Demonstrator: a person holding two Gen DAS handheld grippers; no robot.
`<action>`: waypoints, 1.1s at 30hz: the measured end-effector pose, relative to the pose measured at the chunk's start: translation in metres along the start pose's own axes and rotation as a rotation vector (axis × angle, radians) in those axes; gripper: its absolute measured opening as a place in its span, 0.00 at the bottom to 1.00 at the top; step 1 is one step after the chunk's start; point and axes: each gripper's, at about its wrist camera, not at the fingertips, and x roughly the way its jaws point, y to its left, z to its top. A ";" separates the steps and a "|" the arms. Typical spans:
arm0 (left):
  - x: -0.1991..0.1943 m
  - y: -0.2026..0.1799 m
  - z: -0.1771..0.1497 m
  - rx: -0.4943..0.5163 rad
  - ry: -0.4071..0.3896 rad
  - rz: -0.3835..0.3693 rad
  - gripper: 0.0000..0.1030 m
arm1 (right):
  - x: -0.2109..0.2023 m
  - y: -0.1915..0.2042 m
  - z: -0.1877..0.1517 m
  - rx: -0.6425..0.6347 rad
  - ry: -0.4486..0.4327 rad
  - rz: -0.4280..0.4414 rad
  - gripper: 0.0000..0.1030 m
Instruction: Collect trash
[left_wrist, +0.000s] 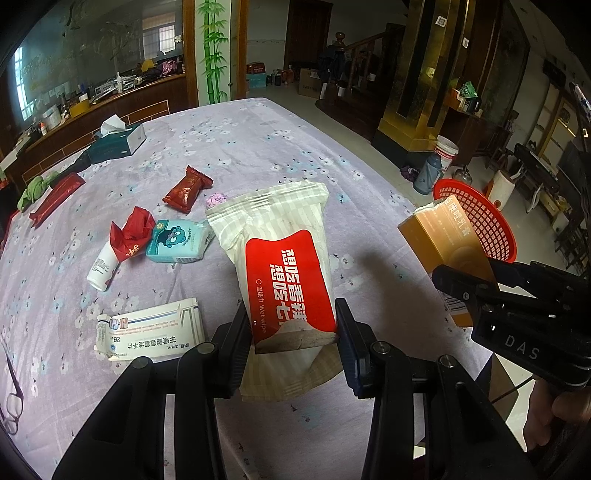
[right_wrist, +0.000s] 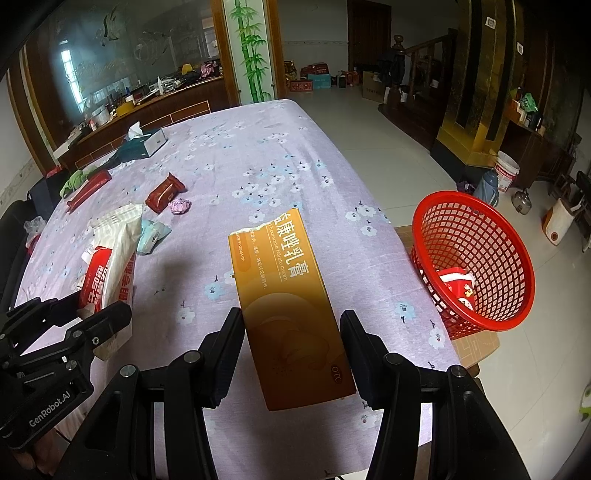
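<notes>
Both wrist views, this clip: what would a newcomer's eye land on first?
Each gripper holds a piece of trash above the floral tablecloth: the left gripper clamps a red-and-white wet-wipe pack, and the right gripper clamps an orange cream box. Next comes the red mesh basket at the table's right edge, with one red-and-white wrapper already inside.

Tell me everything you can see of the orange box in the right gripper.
The orange cream box is a long, flat carton, looks like glossy card, with white Chinese print, "Econazole Nitrate cream" and an OTC mark. Its far end is torn open, ragged and white. The right gripper holds it by its near end, one finger at each long edge, lifted above the tablecloth, left of the red basket.
</notes>
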 end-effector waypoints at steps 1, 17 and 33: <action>0.000 -0.001 0.000 0.002 0.000 0.000 0.40 | 0.000 -0.002 0.000 0.003 0.000 0.002 0.56; 0.016 -0.039 0.012 0.066 0.014 -0.016 0.40 | -0.001 -0.051 0.004 0.075 -0.001 0.011 0.56; 0.048 -0.144 0.067 0.218 0.027 -0.177 0.40 | -0.018 -0.203 0.021 0.381 -0.032 -0.031 0.56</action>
